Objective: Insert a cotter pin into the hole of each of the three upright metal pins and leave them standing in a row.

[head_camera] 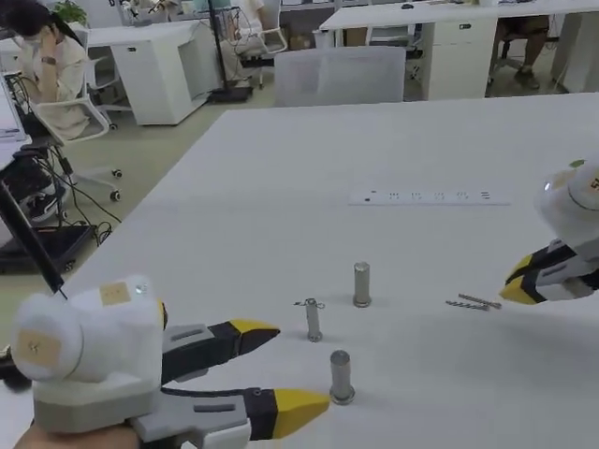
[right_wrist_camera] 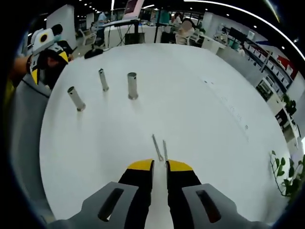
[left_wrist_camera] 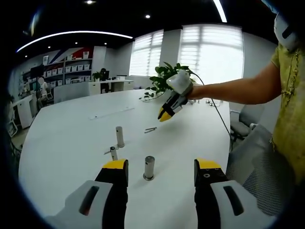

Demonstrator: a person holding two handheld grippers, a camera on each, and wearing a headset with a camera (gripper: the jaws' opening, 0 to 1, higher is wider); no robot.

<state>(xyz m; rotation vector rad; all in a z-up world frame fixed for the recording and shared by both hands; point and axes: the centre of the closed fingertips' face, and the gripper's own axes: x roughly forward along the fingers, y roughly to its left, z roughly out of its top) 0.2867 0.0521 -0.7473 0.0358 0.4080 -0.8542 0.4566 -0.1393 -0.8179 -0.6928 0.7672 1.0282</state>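
Three upright metal pins stand on the white table (head_camera: 234, 215): a far one (head_camera: 361, 284), a thinner middle one (head_camera: 314, 320) with a cotter pin through its top, and a near one (head_camera: 342, 376). My left gripper (head_camera: 292, 368) is open just left of the near pin (left_wrist_camera: 149, 168), which stands ahead between its jaws. Two loose cotter pins (head_camera: 473, 302) lie to the right. My right gripper (head_camera: 513, 292) hovers beside them, its jaws a narrow gap apart and empty; the cotter pins (right_wrist_camera: 160, 148) lie just beyond its tips (right_wrist_camera: 159, 164).
A white power strip (head_camera: 430, 196) lies across the table beyond the pins. A grey chair (head_camera: 337, 75) stands at the far edge. A seated person (head_camera: 47, 65) and desks are at the far left. A potted plant (left_wrist_camera: 167, 76) sits behind the table.
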